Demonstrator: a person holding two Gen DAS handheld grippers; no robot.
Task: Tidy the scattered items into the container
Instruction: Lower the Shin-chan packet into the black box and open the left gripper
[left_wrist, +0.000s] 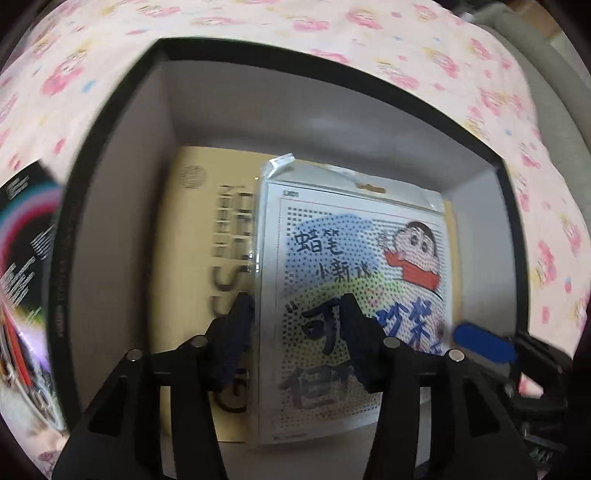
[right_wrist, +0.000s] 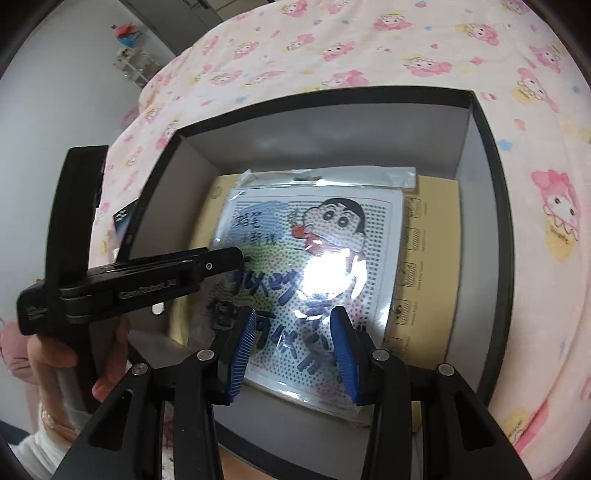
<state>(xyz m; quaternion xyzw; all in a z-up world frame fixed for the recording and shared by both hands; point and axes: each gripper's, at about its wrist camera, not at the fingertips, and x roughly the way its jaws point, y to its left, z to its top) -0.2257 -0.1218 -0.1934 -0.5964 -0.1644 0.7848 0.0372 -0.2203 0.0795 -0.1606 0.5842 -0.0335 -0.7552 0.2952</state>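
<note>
A black box (left_wrist: 295, 51) with grey inner walls sits on the pink patterned bedsheet (left_wrist: 332, 22). Inside, a plastic-wrapped cartoon card pack (left_wrist: 351, 251) lies flat on a tan cardboard package (left_wrist: 207, 229). My left gripper (left_wrist: 297, 314) hangs open over the pack's left edge, nothing between its fingers. From the right wrist view the same pack (right_wrist: 314, 229) lies under my right gripper (right_wrist: 293, 332), open with its blue pads apart above it. The left gripper (right_wrist: 238, 254) reaches in there from the left. One blue pad (left_wrist: 484, 343) of the right gripper shows at the box's right side.
A black printed item (left_wrist: 22, 258) with rainbow stripes lies on the sheet left of the box, seen too as a dark corner (right_wrist: 125, 218). A hand (right_wrist: 55, 354) holds the left gripper's handle. The box rim (right_wrist: 332, 96) rings both grippers. A shelf (right_wrist: 129, 62) stands by the far wall.
</note>
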